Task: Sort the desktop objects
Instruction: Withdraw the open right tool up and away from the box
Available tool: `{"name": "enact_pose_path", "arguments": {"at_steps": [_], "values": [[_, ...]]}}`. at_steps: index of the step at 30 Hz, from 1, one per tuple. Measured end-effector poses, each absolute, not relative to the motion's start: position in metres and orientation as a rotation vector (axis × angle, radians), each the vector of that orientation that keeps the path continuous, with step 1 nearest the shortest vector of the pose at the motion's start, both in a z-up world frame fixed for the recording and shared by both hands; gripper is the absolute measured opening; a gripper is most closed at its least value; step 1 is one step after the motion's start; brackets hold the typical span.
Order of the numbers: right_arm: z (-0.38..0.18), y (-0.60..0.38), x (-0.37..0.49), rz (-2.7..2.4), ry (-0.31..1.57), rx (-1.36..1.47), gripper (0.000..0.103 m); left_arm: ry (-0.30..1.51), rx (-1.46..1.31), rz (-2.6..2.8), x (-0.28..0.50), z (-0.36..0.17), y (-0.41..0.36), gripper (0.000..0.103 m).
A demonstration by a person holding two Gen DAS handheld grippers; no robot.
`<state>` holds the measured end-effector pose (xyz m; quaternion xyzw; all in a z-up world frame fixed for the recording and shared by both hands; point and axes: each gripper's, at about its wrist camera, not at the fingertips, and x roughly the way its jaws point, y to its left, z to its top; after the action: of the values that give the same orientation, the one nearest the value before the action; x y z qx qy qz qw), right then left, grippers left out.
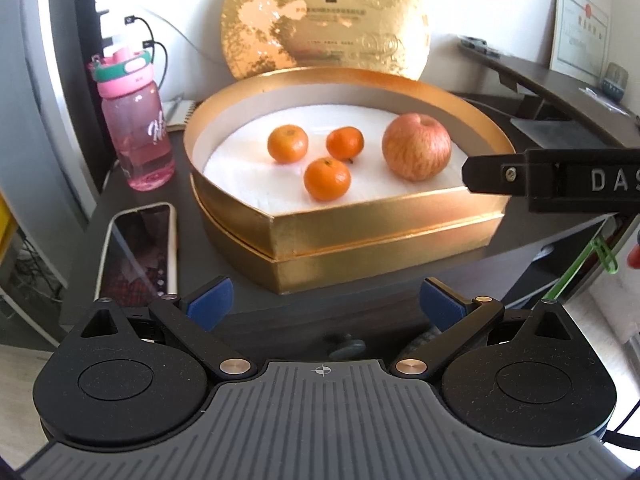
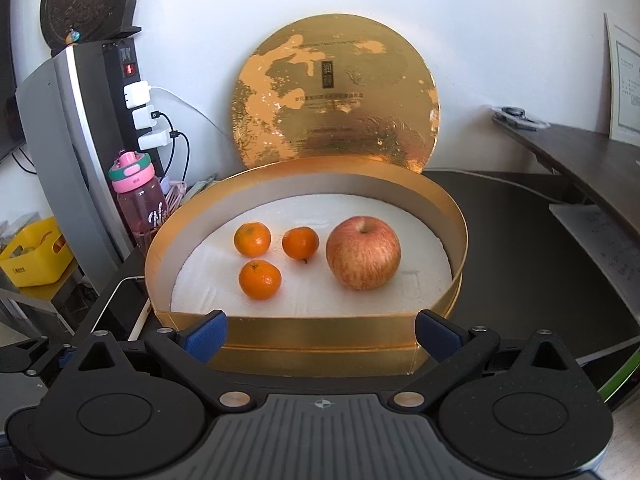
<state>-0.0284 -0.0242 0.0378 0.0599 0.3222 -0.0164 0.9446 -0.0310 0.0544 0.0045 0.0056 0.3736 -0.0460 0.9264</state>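
Both tools spread wide, holding nothing: left tool point(image 1: 324, 300), right tool point(image 2: 322, 334), just before gold box point(image 2: 312, 332).

Apple point(image 2: 363, 253), three tangerines point(image 2: 260, 279) on white liner inside.

Risks: round fruit rolling under pads; gold lid point(image 2: 336, 96) leaning on wall toppling; phone point(image 1: 138, 248) overhanging desk point(image 1: 360, 312) edge, bottle point(image 1: 136, 124) knocked.

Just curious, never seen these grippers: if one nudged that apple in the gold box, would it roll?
Probably a little: the apple is round and stands free on the white liner. The gold box wall would likely stop it.
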Motion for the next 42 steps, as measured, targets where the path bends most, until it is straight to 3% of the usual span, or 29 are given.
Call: {"name": "enact_pose_path", "arguments": {"at_steps": [16, 42], "values": [[0.048, -0.009, -0.019, 0.041, 0.637, 0.096, 0.101, 0.827, -0.023, -0.04, -0.026, 0.002, 0.064, 0.101], [0.045, -0.057, -0.041, 0.011, 0.585, 0.197, 0.101, 0.796, 0.078, -0.142, -0.023, 0.01, 0.011, 0.101]]}}
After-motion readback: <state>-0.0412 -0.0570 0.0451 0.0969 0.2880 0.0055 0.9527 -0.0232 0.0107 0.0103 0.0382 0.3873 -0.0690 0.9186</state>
